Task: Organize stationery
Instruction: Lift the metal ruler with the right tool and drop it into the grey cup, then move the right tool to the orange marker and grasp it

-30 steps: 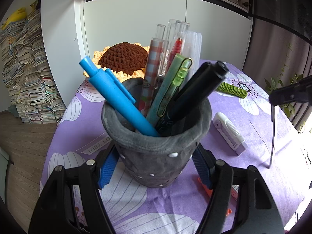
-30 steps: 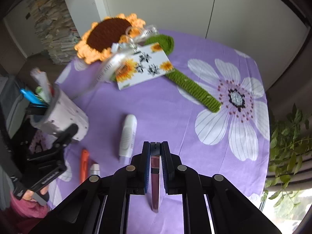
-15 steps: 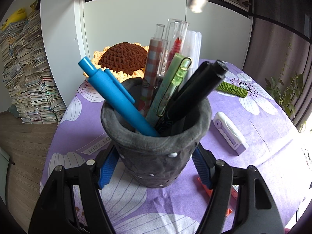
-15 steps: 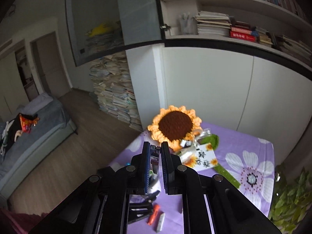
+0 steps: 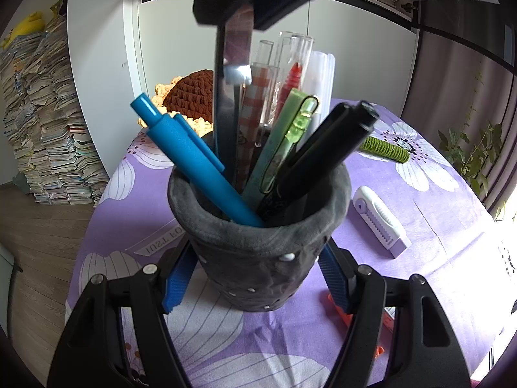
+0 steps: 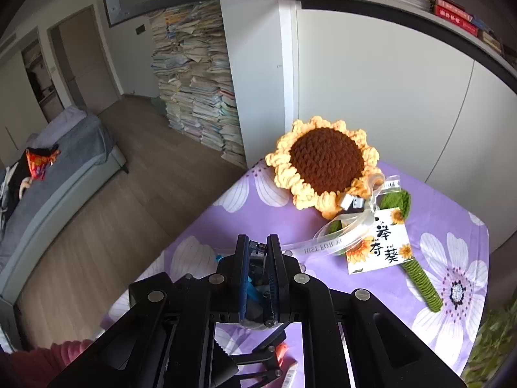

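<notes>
My left tongs point(image 5: 258, 278) clamp the soft grey felt pen cup point(image 5: 258, 242) at centre frame, bristling with a smooth blue plastic pen point(image 5: 194, 158) and a matte black marker point(image 5: 326, 155). From the top edge my right tongs point(image 5: 240, 19) point straight down, pinching a flat shiny metal ruler point(image 5: 231, 97) whose lower end now sits inside the cup; half a second ago it hovered high above.
</notes>
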`<state>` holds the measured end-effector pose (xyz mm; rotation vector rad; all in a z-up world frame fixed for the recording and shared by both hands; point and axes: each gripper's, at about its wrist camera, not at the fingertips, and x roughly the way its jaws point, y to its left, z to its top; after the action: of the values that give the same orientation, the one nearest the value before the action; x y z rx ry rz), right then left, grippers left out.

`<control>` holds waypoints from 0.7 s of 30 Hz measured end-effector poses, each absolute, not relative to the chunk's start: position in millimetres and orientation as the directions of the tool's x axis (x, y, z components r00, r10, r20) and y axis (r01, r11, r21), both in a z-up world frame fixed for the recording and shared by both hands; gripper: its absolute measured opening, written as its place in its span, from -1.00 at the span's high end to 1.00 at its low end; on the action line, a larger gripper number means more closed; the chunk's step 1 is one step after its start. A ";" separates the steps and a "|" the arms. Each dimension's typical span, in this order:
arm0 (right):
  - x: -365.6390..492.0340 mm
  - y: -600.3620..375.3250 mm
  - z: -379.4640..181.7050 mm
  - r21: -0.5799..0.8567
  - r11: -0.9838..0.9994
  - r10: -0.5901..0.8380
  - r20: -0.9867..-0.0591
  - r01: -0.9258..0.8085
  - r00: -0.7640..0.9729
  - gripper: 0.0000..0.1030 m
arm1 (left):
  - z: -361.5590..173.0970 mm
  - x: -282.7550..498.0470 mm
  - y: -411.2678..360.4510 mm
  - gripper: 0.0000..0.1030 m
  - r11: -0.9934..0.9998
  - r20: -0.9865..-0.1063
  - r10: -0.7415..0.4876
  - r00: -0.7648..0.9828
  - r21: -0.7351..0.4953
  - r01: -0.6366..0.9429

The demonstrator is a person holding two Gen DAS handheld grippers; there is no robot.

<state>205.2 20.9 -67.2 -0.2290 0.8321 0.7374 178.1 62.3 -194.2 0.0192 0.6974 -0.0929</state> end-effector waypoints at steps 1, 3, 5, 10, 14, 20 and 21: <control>206.8 22.0 -70.8 0.094 0.732 0.498 -0.749 -0.674 0.436 0.77 | -194.3 178.1 62.2 -0.37 0.996 -0.642 -0.079 0.763 -0.014 0.092; 209.1 24.0 -77.0 0.103 0.727 0.492 -0.768 -0.678 0.411 0.77 | -194.2 178.1 62.2 -0.37 0.996 -0.642 -0.079 0.763 -0.013 0.092; 211.4 22.7 -80.5 0.127 0.729 0.495 -0.777 -0.673 0.389 0.76 | -194.2 178.2 62.3 -0.37 0.996 -0.642 -0.079 0.763 -0.014 0.092; 207.8 -2.0 -65.4 0.184 0.752 0.528 -0.742 -0.633 0.413 0.76 | -194.1 179.0 62.7 -0.37 0.996 -0.642 -0.080 0.762 -0.016 0.091; 193.5 -37.4 -54.2 0.186 0.770 0.534 -0.711 -0.610 0.457 0.76 | -194.2 179.2 62.8 -0.37 0.996 -0.642 -0.079 0.762 -0.014 0.091; 182.8 -78.2 -101.2 0.169 0.810 0.440 -0.808 -0.562 0.391 0.76 | -194.2 179.0 62.5 -0.38 0.996 -0.643 -0.078 0.762 -0.013 0.091; 181.0 -84.1 -112.7 0.167 0.817 0.423 -0.824 -0.551 0.377 0.76 | -194.2 179.0 62.3 -0.38 0.996 -0.643 -0.078 0.762 -0.012 0.091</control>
<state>181.0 -84.1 -112.7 -0.1438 1.0072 0.6258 179.0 62.3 -194.2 0.0201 0.6985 -0.0918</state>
